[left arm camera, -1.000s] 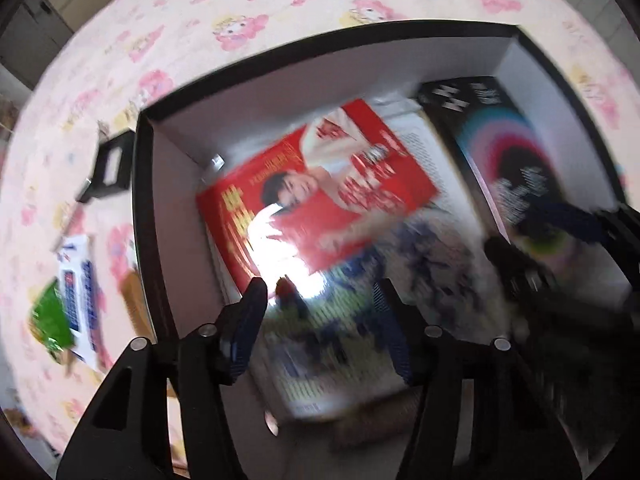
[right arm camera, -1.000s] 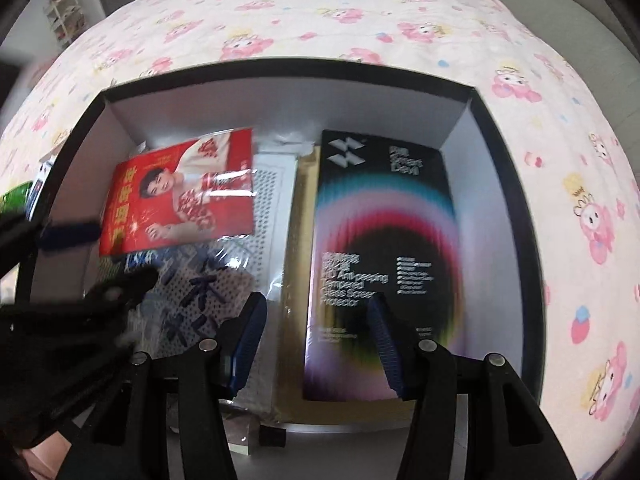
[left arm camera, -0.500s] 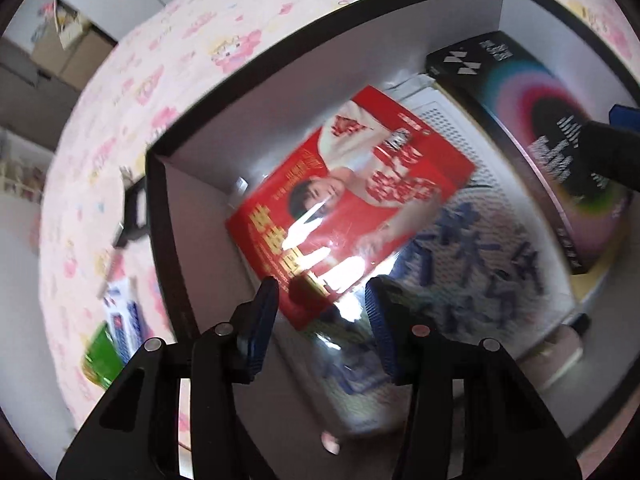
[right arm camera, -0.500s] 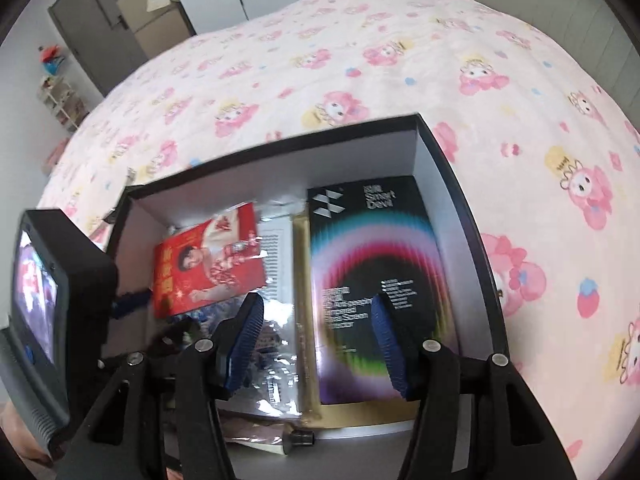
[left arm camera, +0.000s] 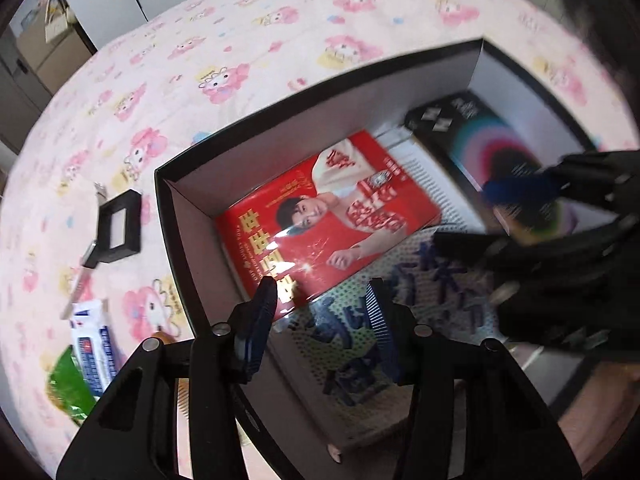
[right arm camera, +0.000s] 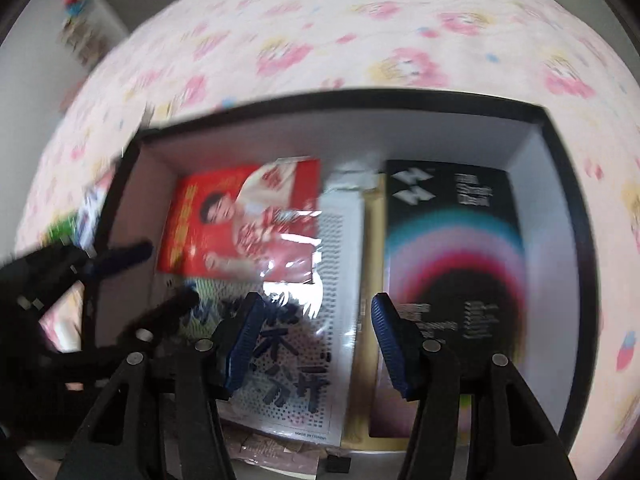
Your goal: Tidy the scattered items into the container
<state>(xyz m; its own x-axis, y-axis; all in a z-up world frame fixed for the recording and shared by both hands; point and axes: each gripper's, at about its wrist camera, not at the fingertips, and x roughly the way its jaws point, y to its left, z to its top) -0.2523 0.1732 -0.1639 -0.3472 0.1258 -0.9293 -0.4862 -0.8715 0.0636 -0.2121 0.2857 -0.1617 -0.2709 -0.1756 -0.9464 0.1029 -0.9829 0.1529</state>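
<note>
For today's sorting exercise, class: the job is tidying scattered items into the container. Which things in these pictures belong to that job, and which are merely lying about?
Part of the job:
- black box
- red packet inside it
- black rainbow-print box inside it
- black square frame out on the sheet
- blue-and-white packet
- green packet

Just there:
- pink cartoon sheet
- cardboard boxes in the background

The box [left arm camera: 172,216] sits on the bed sheet [left arm camera: 240,40]. Inside the box, the picture card [left arm camera: 320,216] lies by its left wall, on top of the dotted sheet [left arm camera: 360,344]. The flat pack [right arm camera: 452,264] lies by its right wall. Left of the box, outside, lie a small frame [left arm camera: 120,232] and some packets [left arm camera: 92,348].
</note>
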